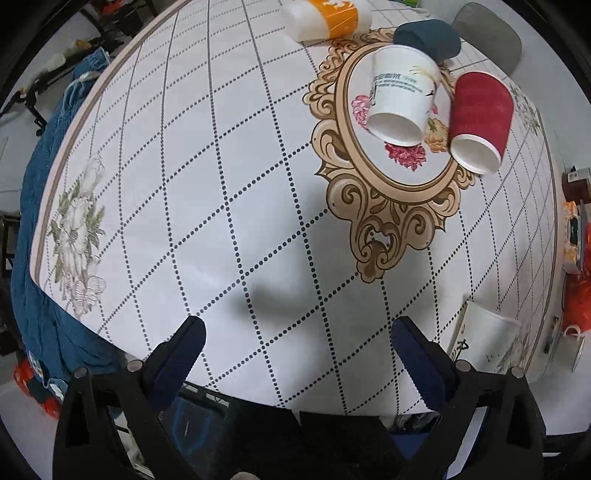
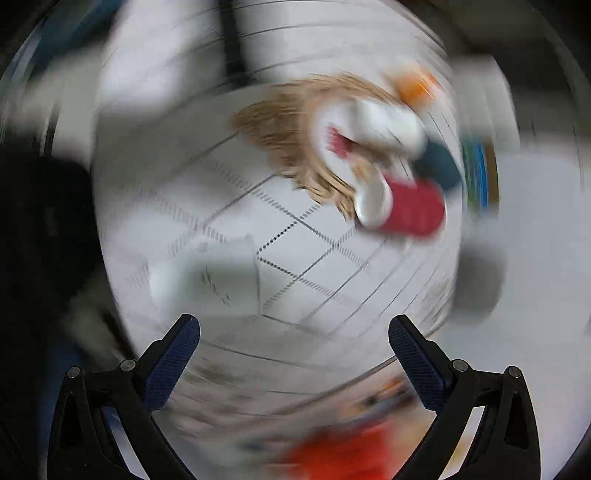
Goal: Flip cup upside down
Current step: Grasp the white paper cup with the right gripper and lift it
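**Tech A:** State the condition of the left tongs (image 1: pixel 295 339).

**Tech B:** Their jaws stood wide apart and held nothing, hovering above the near edge of the tabletop (image 1: pixel 229 206). Bare patterned cloth lay ahead of them, so the room for an approach from that side was open.

**Tech A:** Locate the cups, left to right.

**Tech B:** An orange-banded cup (image 1: pixel 327 18) lay on its side at the far edge. A white printed cup (image 1: pixel 402 98) lay on its side inside the ornate oval, its mouth toward the camera. A dark blue cup (image 1: pixel 428 38) lay behind it. A red cup (image 1: pixel 480 118) lay just beside the white one, its mouth also facing the camera. A second white cup (image 1: pixel 484 338) stood near the right edge, seemingly already mouth-down, though I could not confirm it.

**Tech A:** Why were they so placed?

**Tech B:** In my judgement, the sideways cups awaited flipping. Their open rims faced the operator, which offered a grip on the wall.

**Tech A:** And the right tongs (image 2: pixel 293 338)?

**Tech B:** Jaws apart, empty. That view was heavily blurred. The red cup (image 2: pixel 413 208) was discernible ahead and to the right, and a pale cup (image 2: pixel 207 280) nearer on the left. The tabletop edge ran close below, so clearance there was limited.
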Motion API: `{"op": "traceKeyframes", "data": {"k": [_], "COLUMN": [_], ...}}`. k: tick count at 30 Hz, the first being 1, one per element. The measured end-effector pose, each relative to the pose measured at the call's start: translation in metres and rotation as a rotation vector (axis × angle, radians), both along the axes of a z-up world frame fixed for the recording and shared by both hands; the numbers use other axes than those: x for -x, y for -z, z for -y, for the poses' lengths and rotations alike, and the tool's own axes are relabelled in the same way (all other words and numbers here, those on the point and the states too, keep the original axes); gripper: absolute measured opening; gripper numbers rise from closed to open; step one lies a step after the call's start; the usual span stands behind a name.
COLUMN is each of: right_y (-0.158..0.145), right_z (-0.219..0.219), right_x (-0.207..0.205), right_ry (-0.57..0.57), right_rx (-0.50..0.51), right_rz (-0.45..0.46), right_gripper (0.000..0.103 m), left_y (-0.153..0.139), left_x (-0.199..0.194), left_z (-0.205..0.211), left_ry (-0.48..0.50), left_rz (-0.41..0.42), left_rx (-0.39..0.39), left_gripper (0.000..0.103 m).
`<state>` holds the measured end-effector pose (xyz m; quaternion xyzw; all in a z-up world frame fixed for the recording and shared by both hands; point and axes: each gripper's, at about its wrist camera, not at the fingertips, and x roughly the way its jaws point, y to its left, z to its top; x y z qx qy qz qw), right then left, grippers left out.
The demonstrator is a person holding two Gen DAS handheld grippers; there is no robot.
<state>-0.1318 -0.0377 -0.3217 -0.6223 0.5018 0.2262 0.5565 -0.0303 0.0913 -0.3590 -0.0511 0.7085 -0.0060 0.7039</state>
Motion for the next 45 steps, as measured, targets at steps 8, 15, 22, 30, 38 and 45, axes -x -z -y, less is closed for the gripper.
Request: {"op": "traceKeyframes", "data": {"k": [8,15,22,30,38,45], "right_y": [0.064,0.092,0.112,0.131,0.133,0.121], "right_z": [0.021,0.038,0.048,0.05,0.036,0.0], "right_x": [0.061,0.076,0.07,0.061,0.033,-0.005], "right_ry": [-0.785,-1.137,-1.301,-1.315,-1.209,-0.963], "right_rx": [0.382,0.489,0.553,0.579,0.528,0.417], "right_rz": [-0.061,-0.106,-0.147,-0.169,-0.17,-0.153], "right_gripper": [0.103,0.099,0.097,0.073,0.066,0.066], "left_y": [0.03,0.052,0.067,0.07,0.066,0.056], "left_x": [0.004,0.007,0.012,0.022,0.021,0.017], "left_z": [0.003,0.004,0.007,-0.005,-0.009,-0.003], "left_ry": [0.01,0.017,0.016,0.001,-0.003,0.007], "left_rz": [-0.053,-0.092,-0.106,-0.11,-0.105,-0.095], "left_rx": [-0.013,-0.025,-0.021,-0.024,-0.027,-0.039], "left_gripper": [0.103,0.103,0.103,0.103,0.103,0.103]}}
